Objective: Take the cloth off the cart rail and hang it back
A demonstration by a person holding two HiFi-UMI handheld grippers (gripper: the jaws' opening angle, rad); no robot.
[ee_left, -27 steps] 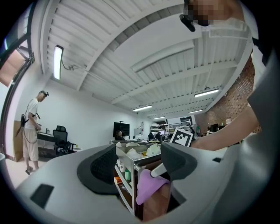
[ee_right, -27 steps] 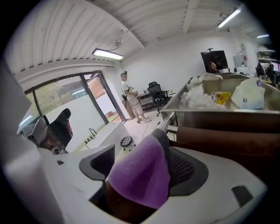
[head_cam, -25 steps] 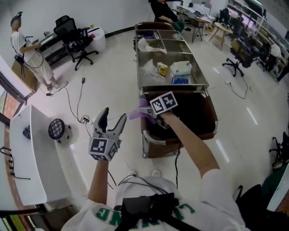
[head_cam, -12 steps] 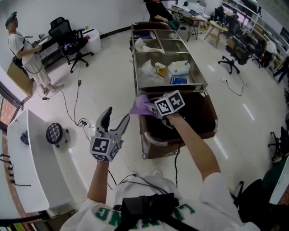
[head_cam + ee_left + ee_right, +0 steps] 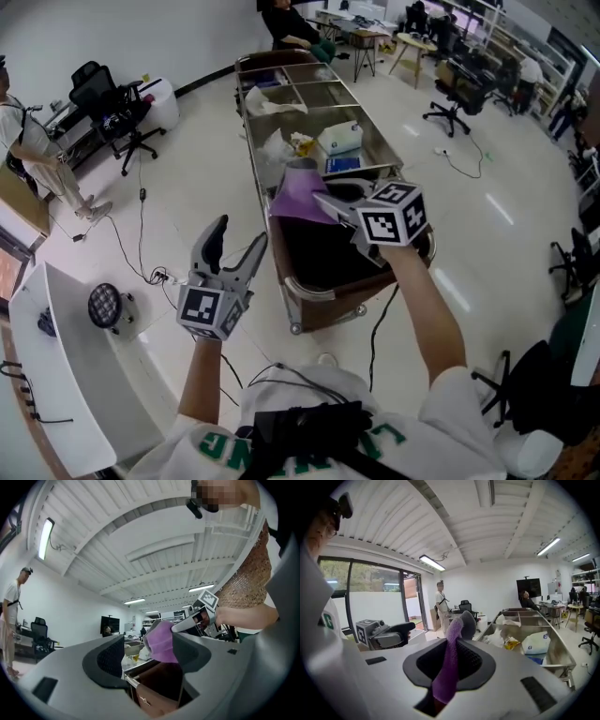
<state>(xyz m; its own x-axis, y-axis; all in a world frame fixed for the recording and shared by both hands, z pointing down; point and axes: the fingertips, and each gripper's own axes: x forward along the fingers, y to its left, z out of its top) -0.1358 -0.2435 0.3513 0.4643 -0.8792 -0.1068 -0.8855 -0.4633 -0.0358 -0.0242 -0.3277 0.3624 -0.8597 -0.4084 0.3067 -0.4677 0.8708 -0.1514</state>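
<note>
A purple cloth (image 5: pixel 300 198) hangs in the air above the brown bag (image 5: pixel 323 258) at the near end of the steel cart (image 5: pixel 302 292). My right gripper (image 5: pixel 325 200) is shut on its top edge. In the right gripper view the cloth (image 5: pixel 449 667) runs down between the closed pads as a narrow strip. My left gripper (image 5: pixel 237 241) is open and holds nothing, left of the cart at about the same height and apart from the cloth. From the left gripper view, the cloth (image 5: pixel 161 642) and the right gripper (image 5: pixel 198 618) show beyond its open jaws.
The cart's steel trays (image 5: pixel 314 98) hold white bags, a yellow wrapper and a white box (image 5: pixel 340 137). A person (image 5: pixel 33 155) stands at far left near office chairs (image 5: pixel 108 103). A white table (image 5: pixel 70 375) lies at lower left. Cables trail on the floor.
The right gripper has lifted the purple cloth off the cart rail's near left corner and now holds it higher above the bag. The left gripper has barely moved.
</note>
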